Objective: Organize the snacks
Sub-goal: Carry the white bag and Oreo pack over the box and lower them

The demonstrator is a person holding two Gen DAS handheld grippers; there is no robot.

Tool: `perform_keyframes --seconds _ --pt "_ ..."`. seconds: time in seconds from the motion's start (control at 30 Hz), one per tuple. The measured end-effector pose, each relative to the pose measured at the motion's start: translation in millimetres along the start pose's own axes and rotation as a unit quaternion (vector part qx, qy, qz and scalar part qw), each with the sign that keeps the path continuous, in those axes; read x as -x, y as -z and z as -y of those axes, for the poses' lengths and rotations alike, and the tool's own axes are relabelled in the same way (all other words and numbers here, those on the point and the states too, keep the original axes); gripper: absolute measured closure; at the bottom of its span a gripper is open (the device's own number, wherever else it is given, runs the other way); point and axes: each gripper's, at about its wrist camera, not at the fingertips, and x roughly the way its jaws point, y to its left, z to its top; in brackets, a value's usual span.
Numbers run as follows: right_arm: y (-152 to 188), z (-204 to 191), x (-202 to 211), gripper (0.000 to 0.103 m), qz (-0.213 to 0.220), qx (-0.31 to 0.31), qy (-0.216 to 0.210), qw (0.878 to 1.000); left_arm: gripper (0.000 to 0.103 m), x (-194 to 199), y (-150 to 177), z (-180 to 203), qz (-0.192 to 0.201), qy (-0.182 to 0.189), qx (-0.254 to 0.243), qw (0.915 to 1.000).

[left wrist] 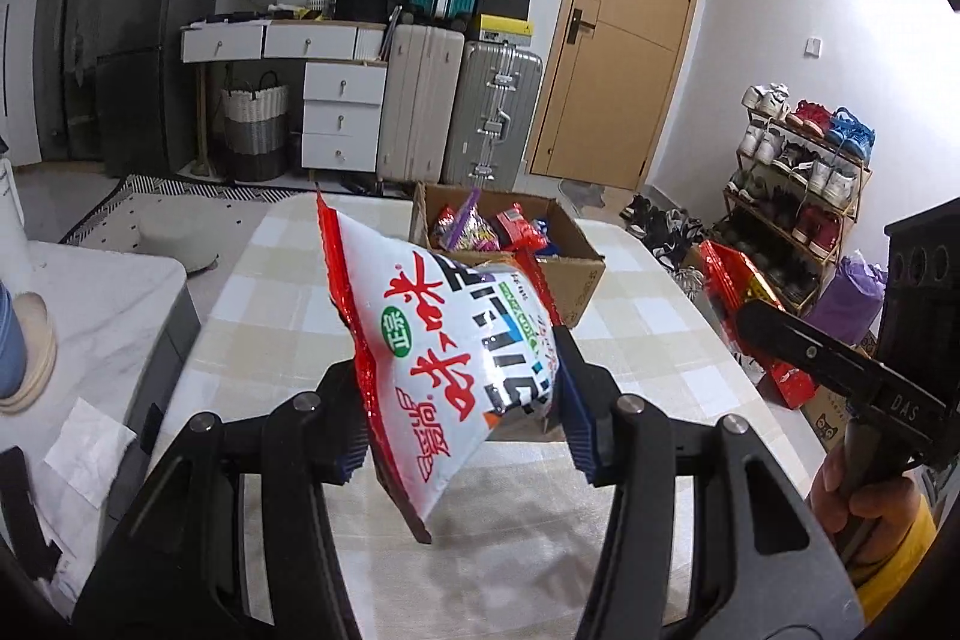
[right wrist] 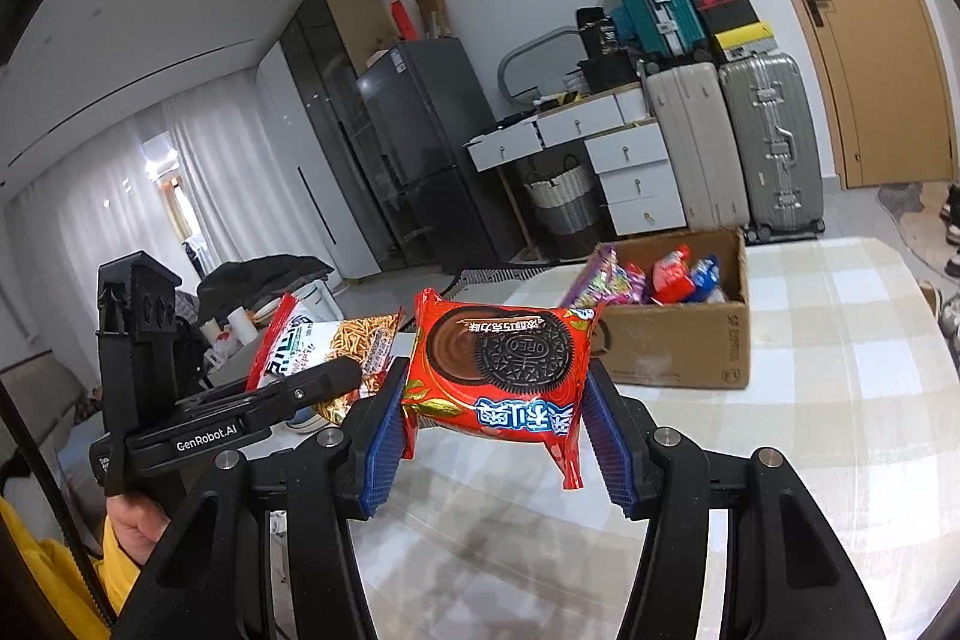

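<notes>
Nearest the left wrist camera, the left gripper has its blue-padded fingers pinching a white-and-red snack bag, which is tilted and held up off the checked worktop. In the right wrist view, the right gripper has its fingers pressed against the two ends of a red Oreo pack, which hangs between them clear of the worktop, its printed face toward the camera and upside down. Each gripper also shows in the other's view: the right one enters from the right edge of the left wrist picture, with a hand in a yellow sleeve on its handle, and the left one sits at the left of the right wrist picture with the snack bag in it. Farther along the worktop stands an open cardboard box with several colourful snack packets inside; it lies beyond both held packs and well apart from them. Behind the worktop, against the far wall, are white drawers, a woven basket, upright suitcases, a dark fridge, a wooden door and, to the right, a shoe rack.
</notes>
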Motion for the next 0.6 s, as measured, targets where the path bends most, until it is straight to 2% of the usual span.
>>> perform_keyframes --seconds 0.13,0.3,0.47,0.6 --pt "-17 -5 -4 0.047 0.0 0.011 -0.009 1.0 0.054 10 -17 -17 0.01 -0.021 -0.02 0.9995" --pt "-56 1 -12 0.047 0.002 0.017 -0.001 1.0 0.054 17 -49 -39 0.018 -0.021 -0.024 0.9993" --pt "-105 13 -27 0.047 0.007 0.039 0.026 0.999 0.054 -2 -90 -47 0.008 -0.009 -0.033 0.9994" --pt "-144 25 -44 0.047 0.004 0.059 0.047 0.997 0.054 -37 -122 -40 -0.004 -0.002 -0.04 0.9992"
